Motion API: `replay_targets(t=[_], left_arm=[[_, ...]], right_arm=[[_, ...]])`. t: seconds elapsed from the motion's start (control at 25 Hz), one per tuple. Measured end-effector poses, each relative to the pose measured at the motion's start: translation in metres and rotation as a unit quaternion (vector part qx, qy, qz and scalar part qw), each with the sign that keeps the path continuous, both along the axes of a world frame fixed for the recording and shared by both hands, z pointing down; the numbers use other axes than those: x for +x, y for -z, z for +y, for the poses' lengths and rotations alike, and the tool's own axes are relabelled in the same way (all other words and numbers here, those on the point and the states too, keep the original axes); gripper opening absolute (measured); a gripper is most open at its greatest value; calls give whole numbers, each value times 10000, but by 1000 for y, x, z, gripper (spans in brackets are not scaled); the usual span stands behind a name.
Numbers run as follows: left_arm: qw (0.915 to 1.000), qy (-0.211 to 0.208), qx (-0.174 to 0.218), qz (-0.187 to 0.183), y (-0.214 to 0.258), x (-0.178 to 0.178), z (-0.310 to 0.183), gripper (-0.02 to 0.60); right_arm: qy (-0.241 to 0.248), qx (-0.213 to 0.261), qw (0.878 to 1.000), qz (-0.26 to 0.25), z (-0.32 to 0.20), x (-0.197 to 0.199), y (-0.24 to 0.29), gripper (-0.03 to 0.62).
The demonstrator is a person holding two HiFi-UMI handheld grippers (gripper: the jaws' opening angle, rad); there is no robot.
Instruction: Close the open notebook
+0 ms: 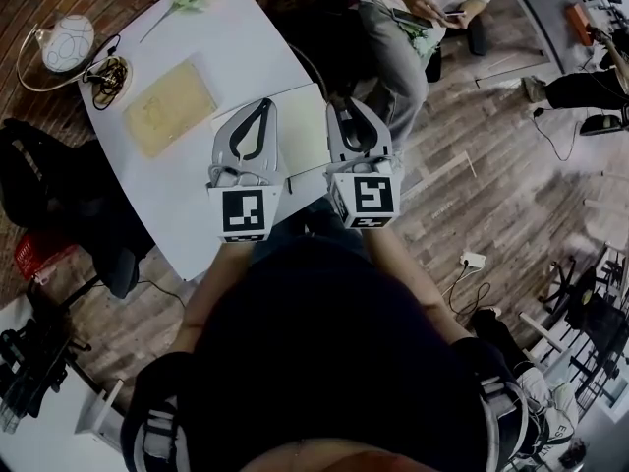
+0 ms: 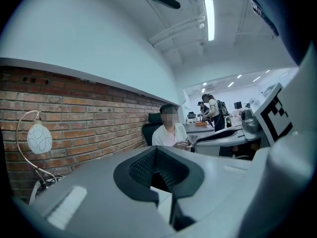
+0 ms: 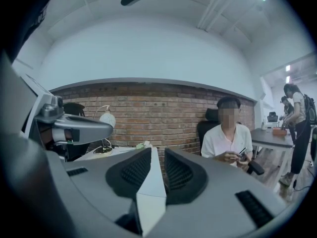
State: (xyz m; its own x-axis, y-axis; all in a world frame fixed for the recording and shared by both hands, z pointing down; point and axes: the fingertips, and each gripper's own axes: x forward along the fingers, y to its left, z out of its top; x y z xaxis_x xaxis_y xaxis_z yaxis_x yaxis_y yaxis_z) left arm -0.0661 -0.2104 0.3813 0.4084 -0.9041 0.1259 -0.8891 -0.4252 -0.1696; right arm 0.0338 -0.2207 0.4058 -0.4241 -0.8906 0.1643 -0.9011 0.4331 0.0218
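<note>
Nearest, the left claw (image 1: 265,103) was seen with its jaws together on nothing, and the right claw (image 1: 342,106) narrowly parted and empty. Beneath and just beyond them, the cream-paged open notebook (image 1: 305,131) lay flat near the edge of the white surface (image 1: 246,37). The approach was judged to be in hand. Next, one outer page edge would need to be caught and folded across the spine.

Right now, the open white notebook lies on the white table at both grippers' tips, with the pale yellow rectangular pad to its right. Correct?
No. The head view shows the pale yellow rectangular pad left of the open white notebook, not right. The notebook does lie on the white table at the tips of the left gripper and right gripper.
</note>
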Motion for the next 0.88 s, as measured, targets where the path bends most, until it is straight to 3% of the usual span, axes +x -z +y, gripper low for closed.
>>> replay_targets(t=[0.64, 0.88], left_arm=[[9983, -83, -562, -111, -47, 4, -4, 6], [9960, -147, -793, -386, -75, 7, -4, 6]], right_arm=[[32, -583, 9977, 335, 3, 9, -59, 74], [-2, -954, 9946, 396, 7, 16, -87, 74]])
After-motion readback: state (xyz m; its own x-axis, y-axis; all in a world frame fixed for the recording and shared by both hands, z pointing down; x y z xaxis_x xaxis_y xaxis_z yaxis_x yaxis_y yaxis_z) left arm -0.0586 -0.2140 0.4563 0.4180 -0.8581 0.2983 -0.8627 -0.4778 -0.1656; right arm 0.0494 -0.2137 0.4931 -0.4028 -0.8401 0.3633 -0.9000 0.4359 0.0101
